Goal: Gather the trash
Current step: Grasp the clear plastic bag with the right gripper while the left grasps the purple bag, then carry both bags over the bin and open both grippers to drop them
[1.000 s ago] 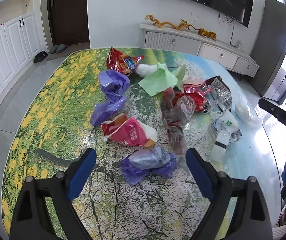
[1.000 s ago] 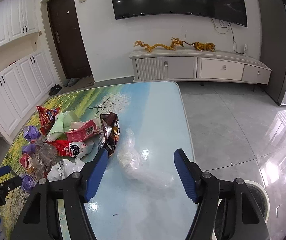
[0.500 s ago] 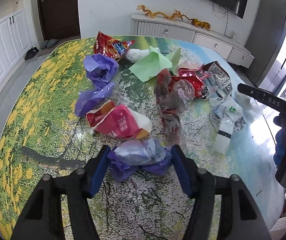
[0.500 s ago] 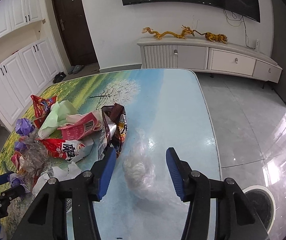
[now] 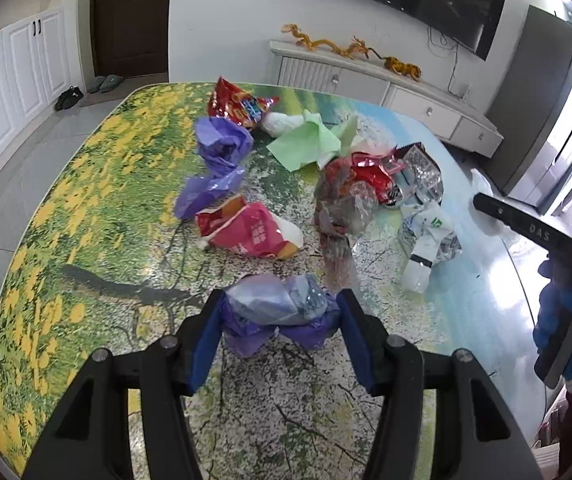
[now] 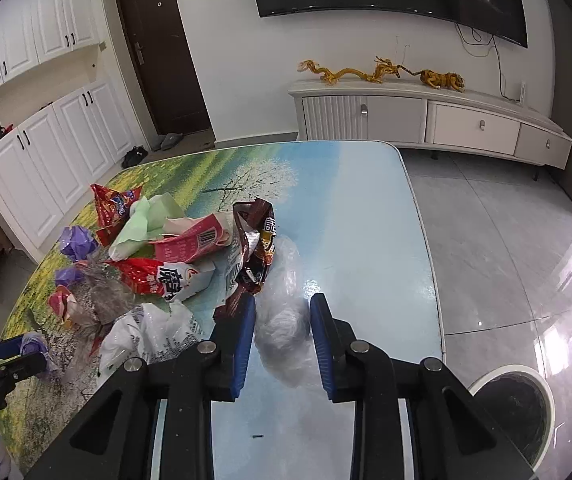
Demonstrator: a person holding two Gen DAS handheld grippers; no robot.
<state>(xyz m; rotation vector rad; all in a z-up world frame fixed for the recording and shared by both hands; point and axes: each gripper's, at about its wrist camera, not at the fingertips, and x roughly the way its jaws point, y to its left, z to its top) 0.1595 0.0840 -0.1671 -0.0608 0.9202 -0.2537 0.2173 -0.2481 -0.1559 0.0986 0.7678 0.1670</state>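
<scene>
Trash lies scattered on a table (image 5: 86, 200) printed with a landscape. My left gripper (image 5: 280, 320) has its blue pads against both sides of a crumpled purple and clear plastic bag (image 5: 278, 308) on the table. My right gripper (image 6: 282, 320) is shut on a clear plastic bag (image 6: 282, 320) near the table's right edge. Other trash includes a pink snack bag (image 5: 250, 232), purple bags (image 5: 222, 144), green paper (image 5: 306, 144), a red chip bag (image 5: 238, 104) and a white bag (image 6: 154, 332).
A round white bin (image 6: 514, 404) with a dark liner stands on the floor right of the table. A TV cabinet (image 6: 426, 120) stands against the far wall, white cupboards (image 6: 46, 152) to the left. The right gripper's body (image 5: 558, 248) shows at the left wrist view's right edge.
Both grippers moved forward and closed: the left around the purple bag, the right around the clear bag.
</scene>
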